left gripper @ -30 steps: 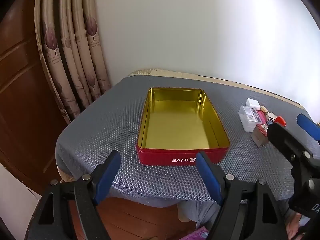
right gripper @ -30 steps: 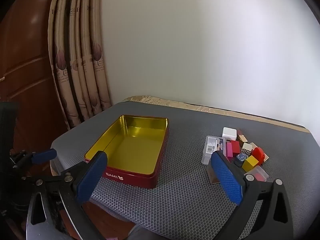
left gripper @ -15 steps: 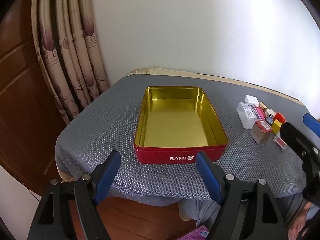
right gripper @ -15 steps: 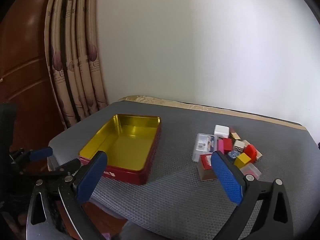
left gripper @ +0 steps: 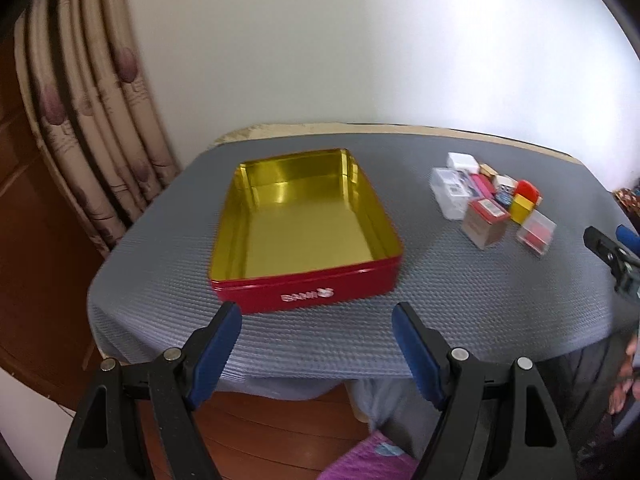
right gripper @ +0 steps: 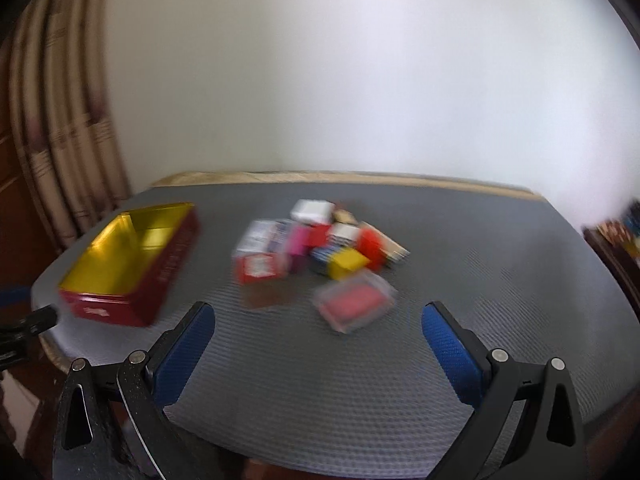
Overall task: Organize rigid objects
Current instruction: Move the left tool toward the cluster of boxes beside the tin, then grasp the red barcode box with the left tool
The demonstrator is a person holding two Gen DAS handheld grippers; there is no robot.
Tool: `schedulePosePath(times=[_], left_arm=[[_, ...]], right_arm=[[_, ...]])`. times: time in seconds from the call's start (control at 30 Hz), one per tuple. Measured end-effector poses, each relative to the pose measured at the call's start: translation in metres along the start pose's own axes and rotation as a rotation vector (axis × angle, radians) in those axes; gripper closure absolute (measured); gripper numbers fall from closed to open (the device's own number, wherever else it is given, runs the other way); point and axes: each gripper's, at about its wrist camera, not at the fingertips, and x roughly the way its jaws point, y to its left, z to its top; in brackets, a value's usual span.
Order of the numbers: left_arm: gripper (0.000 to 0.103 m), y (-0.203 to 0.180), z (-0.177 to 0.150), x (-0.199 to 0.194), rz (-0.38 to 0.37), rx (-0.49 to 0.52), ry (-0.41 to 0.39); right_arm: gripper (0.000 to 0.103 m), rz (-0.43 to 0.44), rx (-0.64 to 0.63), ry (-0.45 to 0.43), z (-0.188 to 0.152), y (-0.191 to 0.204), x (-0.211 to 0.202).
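Observation:
An empty red tin with a gold inside (left gripper: 304, 224) stands on the grey mat, also in the right wrist view (right gripper: 132, 256). A pile of small rigid boxes and blocks (left gripper: 490, 200) lies to its right, blurred in the right wrist view (right gripper: 320, 244); a clear case with a red insert (right gripper: 354, 304) is nearest. My left gripper (left gripper: 316, 344) is open and empty, in front of the tin's near wall. My right gripper (right gripper: 318, 340) is open and empty, just short of the pile.
The grey mat (left gripper: 480, 300) covers a small table whose front edge lies under both grippers. Curtains (left gripper: 92, 128) and a wooden door stand at the left, a white wall behind. The right gripper's tip (left gripper: 608, 248) shows at the right edge.
Both views have swung right. The right gripper has moved over the table toward the pile, which now sits centred and closer. The left gripper has shifted slightly; the tin sits left of centre.

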Motion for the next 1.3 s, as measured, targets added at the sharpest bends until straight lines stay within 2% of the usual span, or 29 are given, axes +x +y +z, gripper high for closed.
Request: schedulePosePath(times=[0.17,0.27,0.4,0.57,0.77,0.97,1.17,1.3], left_arm=[[0.023,-0.024,0.002,0.002,-0.034,0.042,0.010],[0.023,-0.036,0.009,0.008,-0.109,0.022,0.038],[0.023,-0.058,0.028,0.024,-0.195,-0.010,0.080],[0.023,-0.095,0.055,0.049,-0.273,0.008,0.136],[0.023,-0.123,0.092,0.092,-0.344,-0.074,0.245],[0.023,-0.149,0.114,0.129,-0.342,-0.096,0.323],[0.023,-0.163,0.114,0.164,-0.330,-0.111,0.402],[0.026,-0.168,0.110,0.179,-0.232,-0.068,0.447]], right_arm=[[0.000,-0.036,0.085,0.034,0.002,-0.040,0.009],[0.000,-0.038,0.092,0.037,0.003,-0.051,0.011],[0.000,-0.034,0.099,0.051,0.004,-0.060,0.015],[0.000,-0.016,0.120,0.085,0.003,-0.071,0.023],[0.000,-0.012,0.164,0.112,0.003,-0.089,0.029],[0.000,-0.007,0.202,0.145,0.001,-0.103,0.037],[0.000,0.002,0.229,0.184,-0.003,-0.111,0.049],[0.000,0.003,0.247,0.200,-0.005,-0.118,0.054]])
